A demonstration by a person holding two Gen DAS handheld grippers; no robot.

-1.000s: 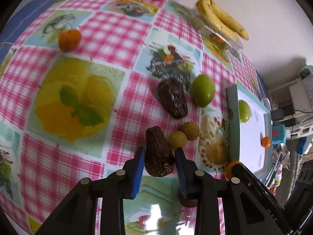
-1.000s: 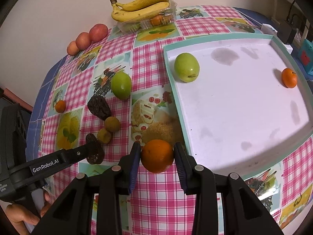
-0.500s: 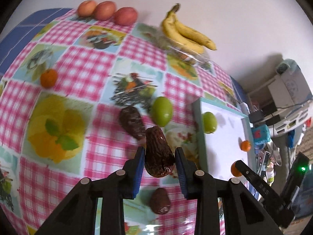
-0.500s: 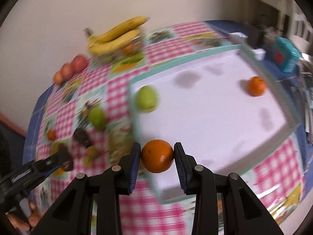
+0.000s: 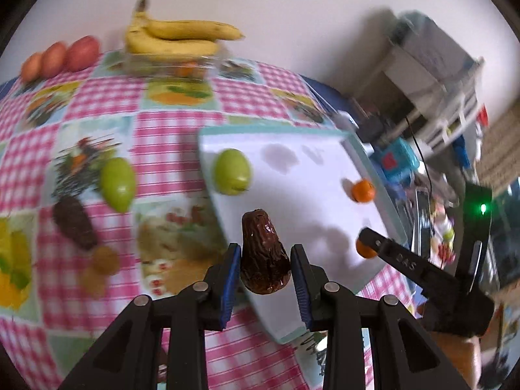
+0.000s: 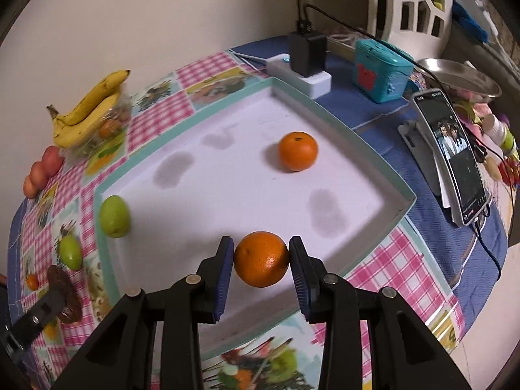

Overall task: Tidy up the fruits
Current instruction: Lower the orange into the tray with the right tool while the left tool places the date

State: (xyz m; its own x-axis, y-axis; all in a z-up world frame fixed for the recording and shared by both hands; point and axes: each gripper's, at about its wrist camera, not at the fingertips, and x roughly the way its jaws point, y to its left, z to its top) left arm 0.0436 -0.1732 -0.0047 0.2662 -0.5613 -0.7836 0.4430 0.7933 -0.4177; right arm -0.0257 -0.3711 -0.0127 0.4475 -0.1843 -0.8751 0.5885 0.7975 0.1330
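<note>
At the bottom of each wrist view, the left tongs [image 5: 265,271] clench a brown date [image 5: 265,258] and the right tongs [image 6: 261,261] clench an orange [image 6: 261,259], both over the white tray [image 6: 404,196]. Inside it lie a green fruit [image 6: 114,216] and another orange [image 6: 298,151]. Left on the checked table [image 5: 162,123]: a green fruit [image 5: 117,184], a date [image 5: 74,222], then bananas [image 5: 175,37] by the wall.
</note>
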